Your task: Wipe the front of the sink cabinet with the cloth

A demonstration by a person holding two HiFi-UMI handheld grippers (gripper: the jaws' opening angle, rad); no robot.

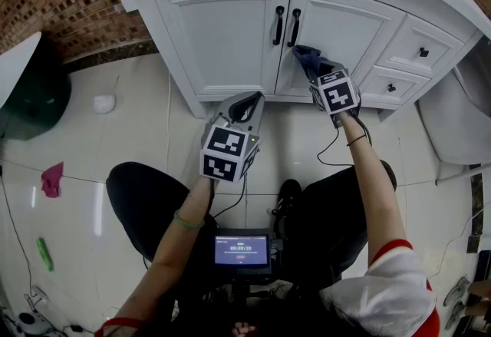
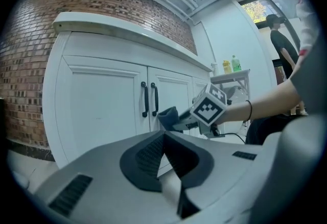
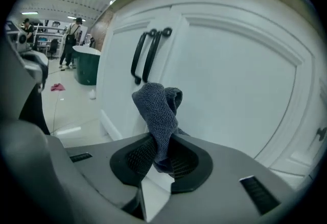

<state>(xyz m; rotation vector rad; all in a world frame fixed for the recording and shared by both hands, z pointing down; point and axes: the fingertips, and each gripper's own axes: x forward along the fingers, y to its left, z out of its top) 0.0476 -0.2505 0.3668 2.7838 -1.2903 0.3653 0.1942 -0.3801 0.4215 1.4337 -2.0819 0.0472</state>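
Grey-blue cloth is clamped in the jaws of the right gripper. It is bunched and stands up out of the dark pads in a thick fold. In the head view it is at about 1 o'clock from the middle, against the white sink cabinet. It lies on the right-hand door, just beside the two black handles, at 4 o'clock from them. The cloth lies very close to the door panel, but I cannot tell whether it presses on it.

The left gripper has its jaws drawn fully together with nothing between them. It is held at about 7 o'clock from the cloth, over the pale floor in front of the cabinet's base, and points toward the doors.

Two small drawers with black knobs are at 2 o'clock. A pink rag lies on the tiles at 9 o'clock, and a dark green bin stands at 10 o'clock.
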